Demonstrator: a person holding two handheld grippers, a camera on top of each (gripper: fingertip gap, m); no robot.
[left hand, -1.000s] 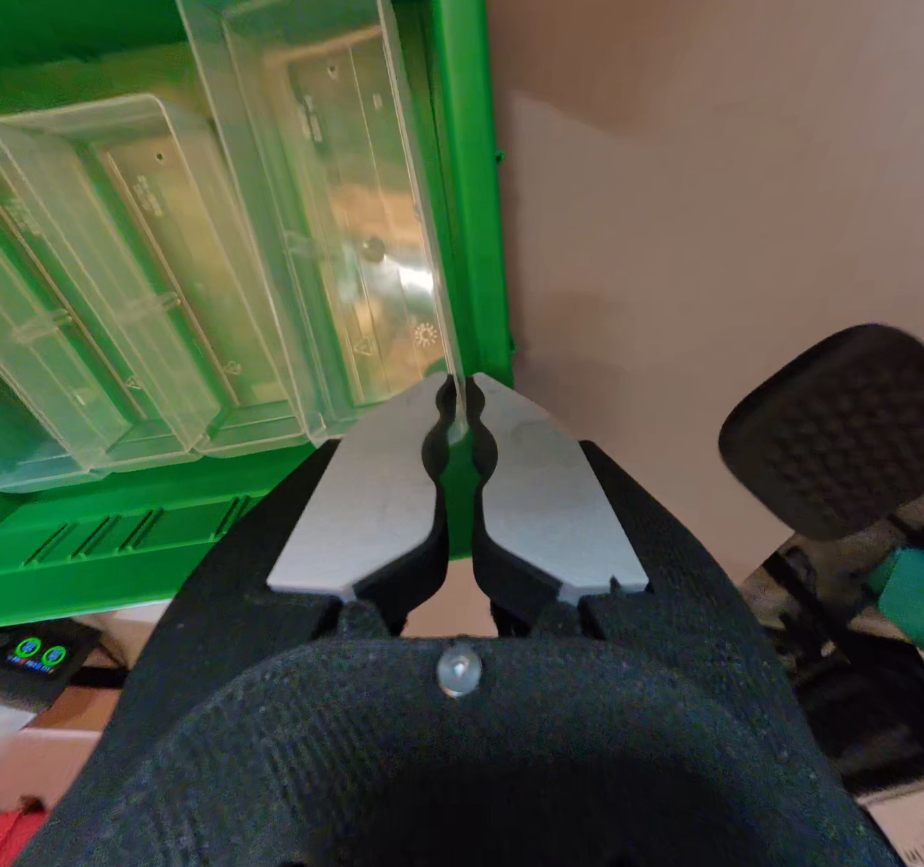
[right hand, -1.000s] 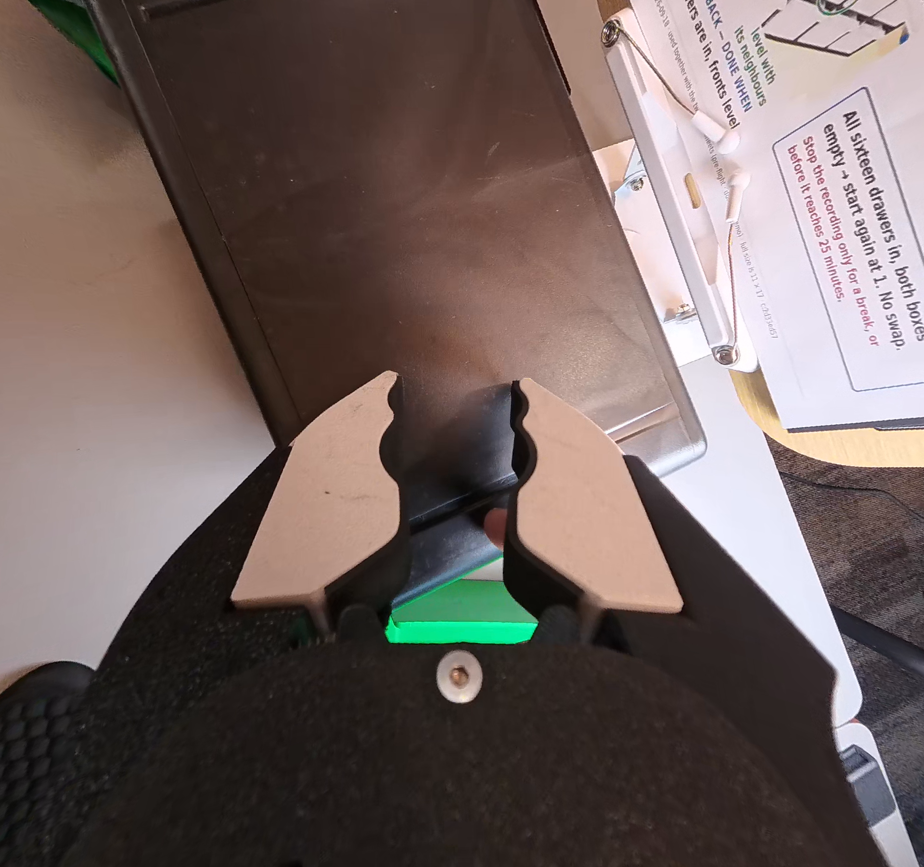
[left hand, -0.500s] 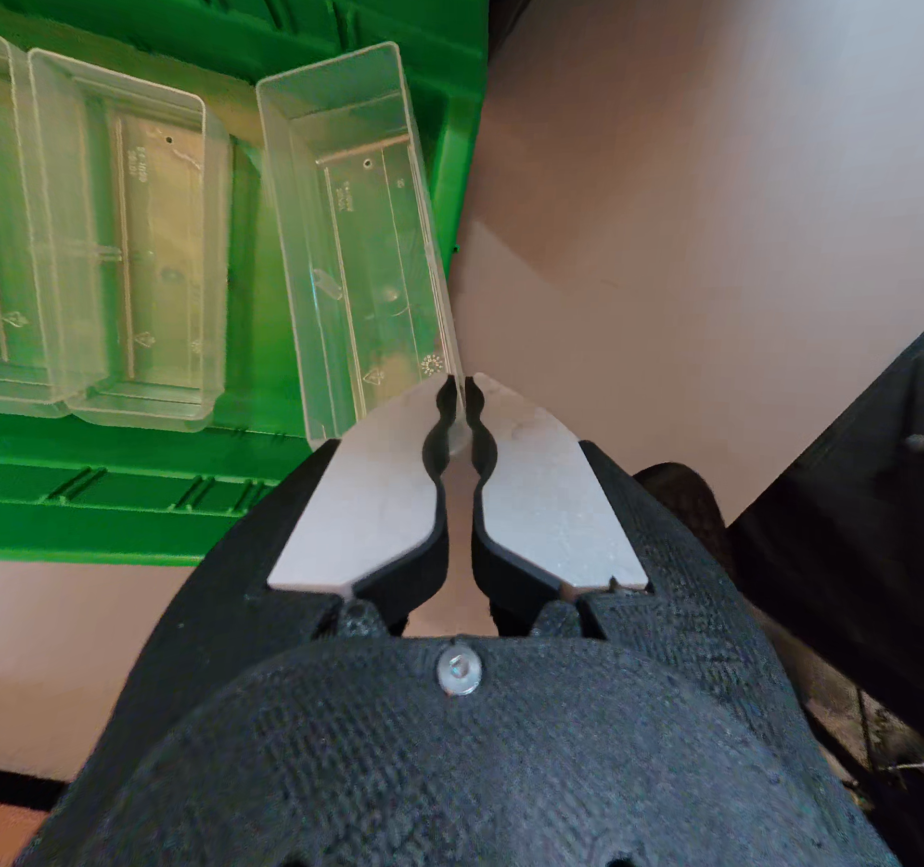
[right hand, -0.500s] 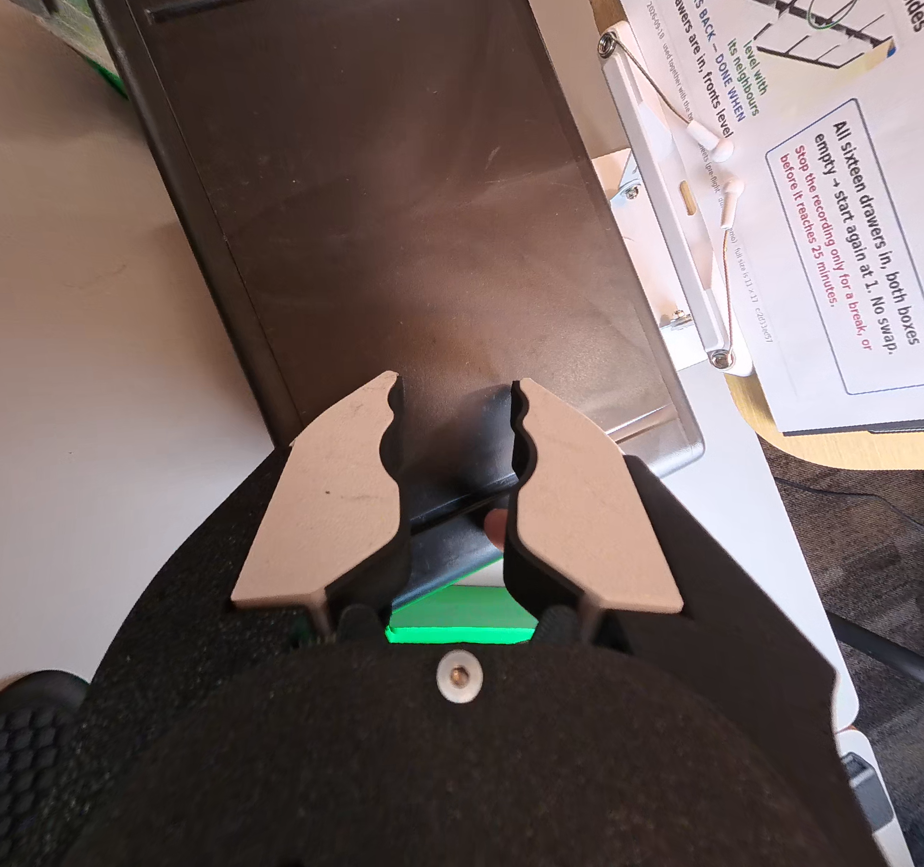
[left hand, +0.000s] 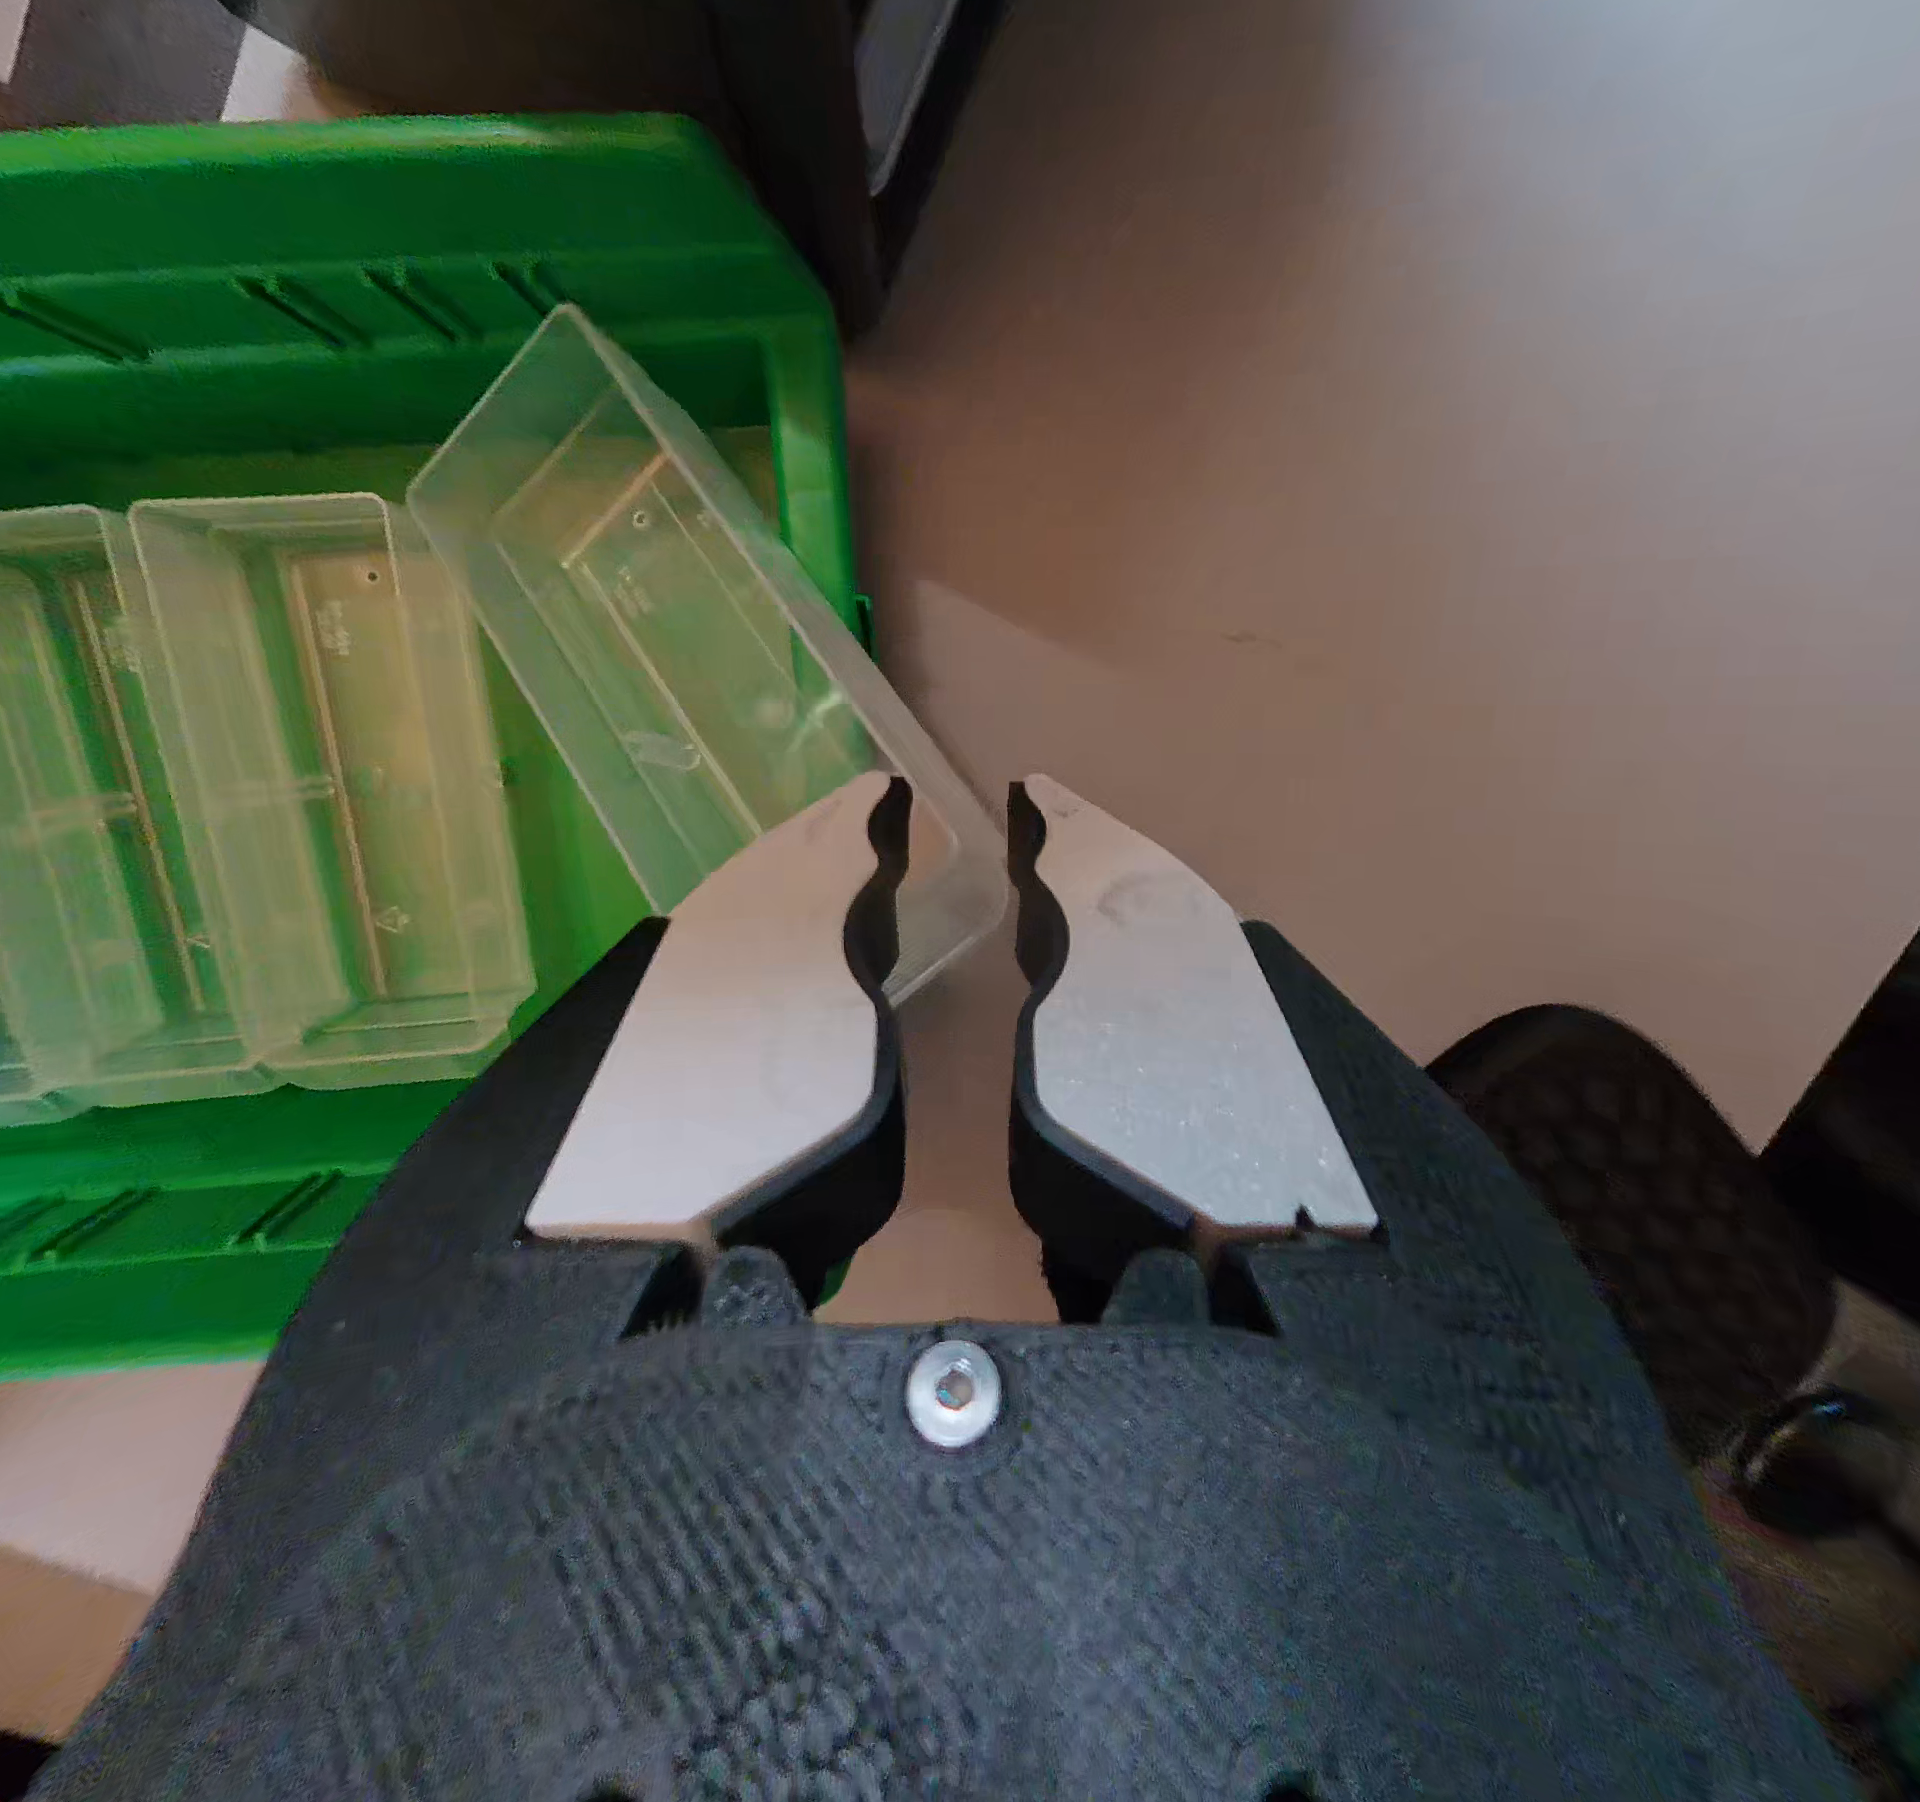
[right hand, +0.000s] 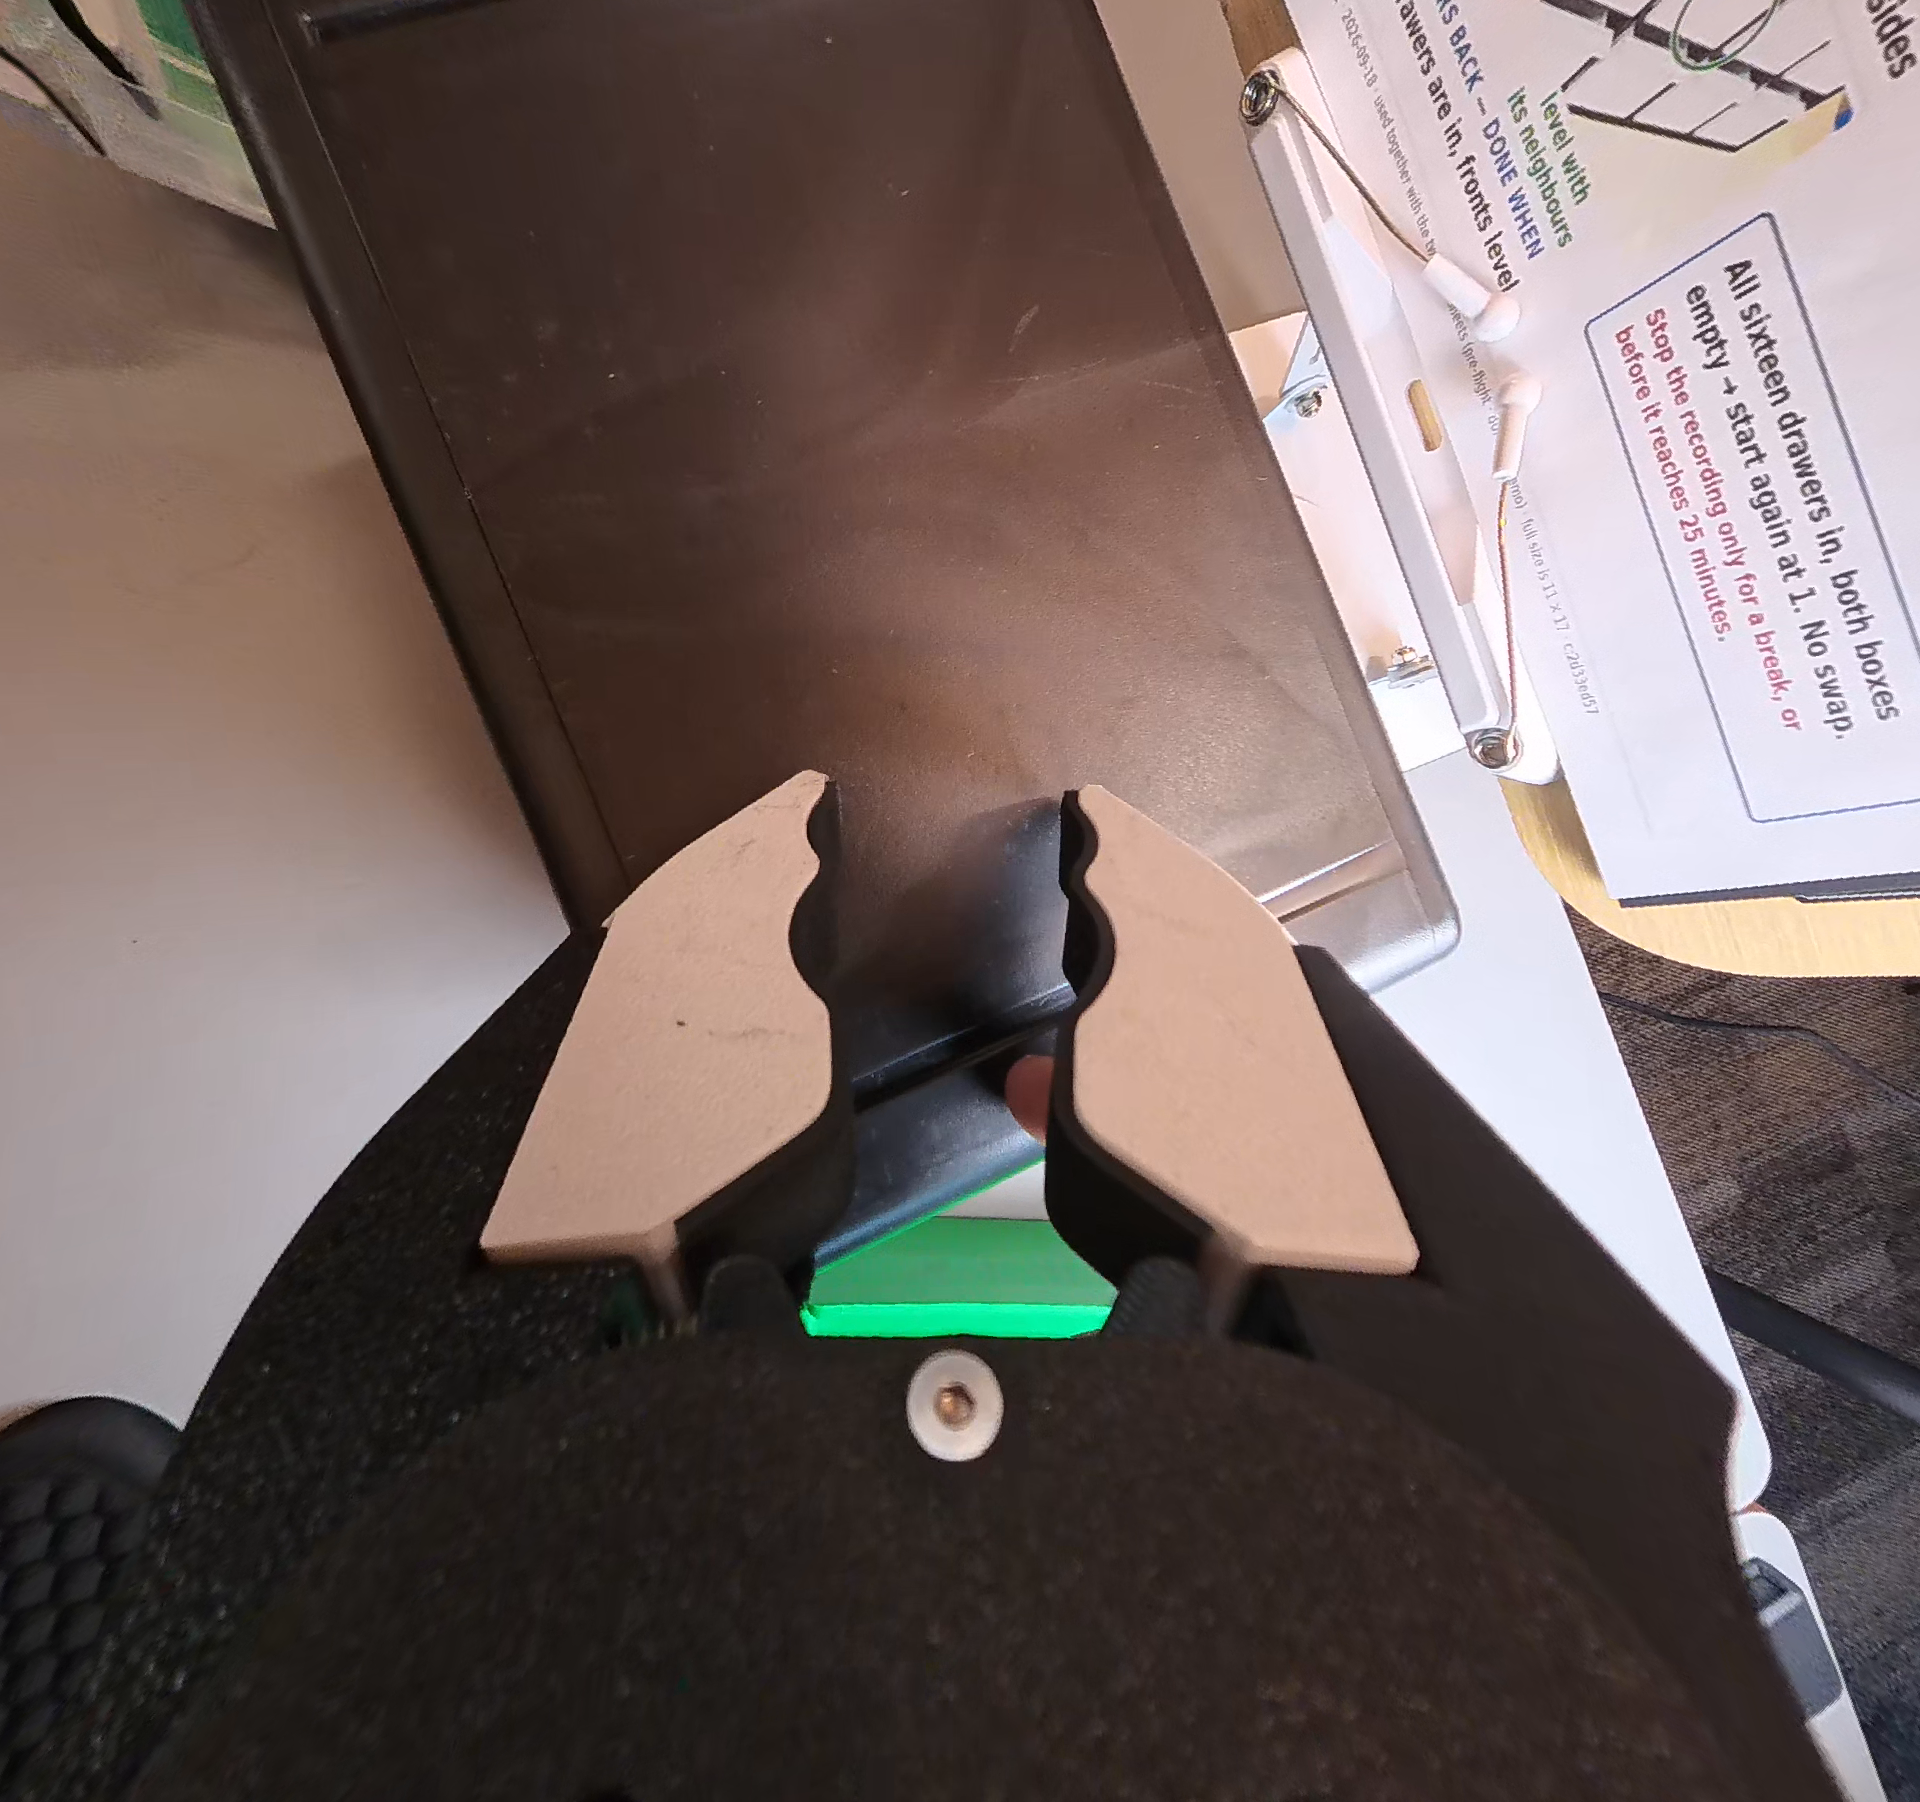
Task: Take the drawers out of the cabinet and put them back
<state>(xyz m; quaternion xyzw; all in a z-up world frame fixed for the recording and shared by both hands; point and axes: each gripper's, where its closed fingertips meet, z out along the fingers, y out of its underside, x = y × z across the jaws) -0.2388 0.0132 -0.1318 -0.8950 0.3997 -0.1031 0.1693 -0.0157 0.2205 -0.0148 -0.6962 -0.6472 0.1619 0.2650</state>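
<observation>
Left gripper [left hand: 956, 796] stands parted, its fingers gapped, and the near corner of a clear plastic drawer [left hand: 665, 651] sits loose between them, not pinched. That drawer lies tilted across the right rim of the green bin [left hand: 416, 225], its far end inside, its near end jutting out over the tabletop [left hand: 1351, 505]. Two more clear drawers [left hand: 312, 765] lie flat side by side in the bin. Over on the right, the right gripper [right hand: 945, 807] is spread wide above the dark cabinet [right hand: 779, 402], clasping nothing. A printed instruction sheet [right hand: 1714, 350] lies to the cabinet's right, with a white metal bracket [right hand: 1351, 422] between them.
</observation>
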